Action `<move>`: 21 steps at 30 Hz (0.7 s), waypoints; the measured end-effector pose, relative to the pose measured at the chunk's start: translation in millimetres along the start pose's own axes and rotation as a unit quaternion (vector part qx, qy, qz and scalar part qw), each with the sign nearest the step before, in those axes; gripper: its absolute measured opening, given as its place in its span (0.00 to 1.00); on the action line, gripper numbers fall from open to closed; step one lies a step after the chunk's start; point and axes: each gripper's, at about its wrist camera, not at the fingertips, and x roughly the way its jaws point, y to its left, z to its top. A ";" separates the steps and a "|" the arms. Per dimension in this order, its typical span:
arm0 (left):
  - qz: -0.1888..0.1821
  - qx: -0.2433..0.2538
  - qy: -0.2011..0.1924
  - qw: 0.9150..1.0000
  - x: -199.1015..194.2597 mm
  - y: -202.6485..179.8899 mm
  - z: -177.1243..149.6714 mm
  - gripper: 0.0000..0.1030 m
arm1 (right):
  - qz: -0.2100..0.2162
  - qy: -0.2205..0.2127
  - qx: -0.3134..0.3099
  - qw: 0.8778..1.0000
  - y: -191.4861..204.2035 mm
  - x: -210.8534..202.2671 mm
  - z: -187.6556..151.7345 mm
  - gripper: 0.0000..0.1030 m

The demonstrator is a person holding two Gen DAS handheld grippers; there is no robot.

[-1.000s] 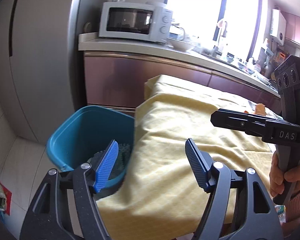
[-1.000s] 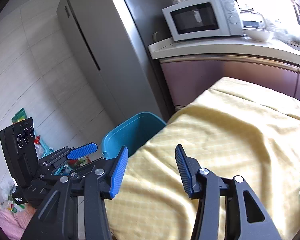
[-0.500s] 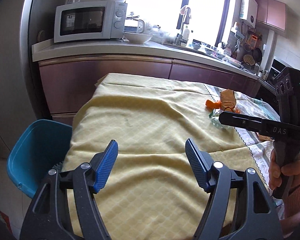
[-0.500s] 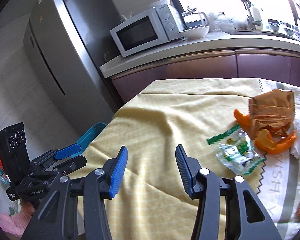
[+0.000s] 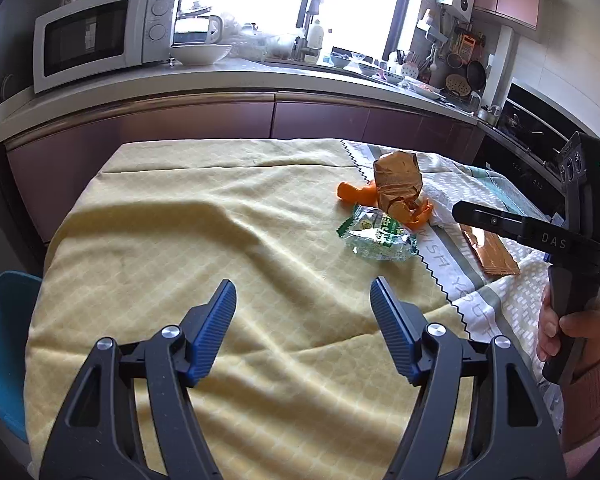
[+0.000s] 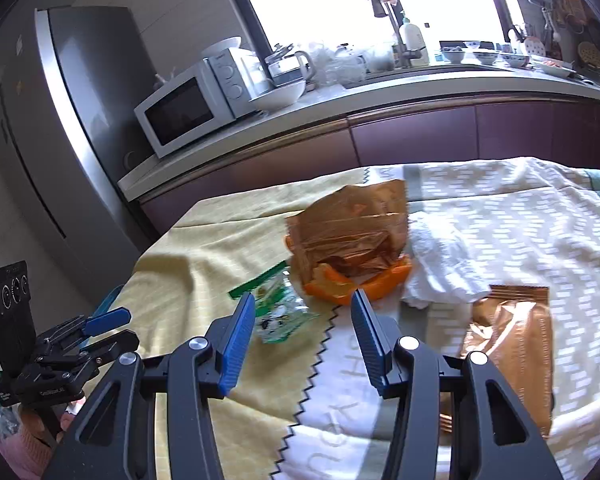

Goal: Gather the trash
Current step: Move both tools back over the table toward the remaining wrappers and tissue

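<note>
Trash lies on the table: a clear green snack wrapper (image 5: 378, 235) (image 6: 278, 312), a crumpled brown bag (image 5: 398, 181) (image 6: 350, 228) over orange peel (image 5: 356, 193) (image 6: 356, 288), and a flat brown wrapper (image 5: 492, 252) (image 6: 508, 340). My left gripper (image 5: 304, 304) is open and empty above the yellow cloth, short of the trash. My right gripper (image 6: 304, 312) is open and empty, just in front of the green wrapper and the peel; it also shows in the left wrist view (image 5: 500, 222). A blue bin (image 5: 0, 344) stands at the table's left end.
The table carries a yellow cloth (image 5: 180, 240) and a white patterned cloth (image 6: 520, 232). A crumpled white tissue (image 6: 440, 264) lies beside the bag. Behind is a kitchen counter (image 5: 260, 80) with a microwave (image 5: 96, 36) and a bowl; a fridge (image 6: 60, 140) stands at the left.
Both grippers have swung from the blue bin rightward over the table. The trash pile has come into view and the right gripper is now close to it. Both stay open.
</note>
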 end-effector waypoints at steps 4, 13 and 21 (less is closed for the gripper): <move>-0.016 0.004 0.012 1.000 19.3 -14.1 12.6 0.67 | -0.030 -0.010 0.012 0.999 -25.3 -2.7 6.3 0.46; -0.049 -0.013 0.050 0.997 61.4 -34.1 28.2 0.67 | -0.064 0.006 0.023 0.998 -61.8 10.7 22.3 0.46; -0.062 -0.032 0.089 0.994 97.3 -36.0 35.7 0.67 | -0.061 0.033 0.037 0.997 -76.2 31.6 31.2 0.47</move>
